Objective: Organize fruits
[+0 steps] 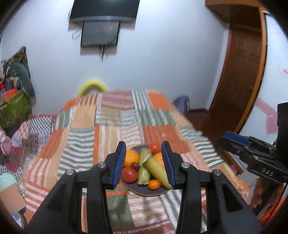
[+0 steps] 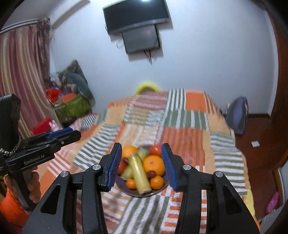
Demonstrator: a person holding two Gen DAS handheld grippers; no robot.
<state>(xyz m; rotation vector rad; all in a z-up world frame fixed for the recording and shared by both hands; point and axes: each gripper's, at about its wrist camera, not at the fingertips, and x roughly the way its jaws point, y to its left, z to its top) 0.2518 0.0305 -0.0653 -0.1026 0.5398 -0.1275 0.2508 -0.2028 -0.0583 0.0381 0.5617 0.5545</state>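
A dark plate of fruit sits on the striped bedspread. It holds oranges, tomatoes, yellow-green corn cobs, small tangerines and a grape. My left gripper is open and empty, above and short of the plate. In the right wrist view the plate, a big orange and a corn cob lie ahead of my right gripper, which is open and empty. Each gripper also shows in the other's view, the right and the left.
The bed fills the middle of the room. A TV hangs on the far wall. Boxes and clutter are piled at the left by a curtain. A wooden door and a backpack are at the right.
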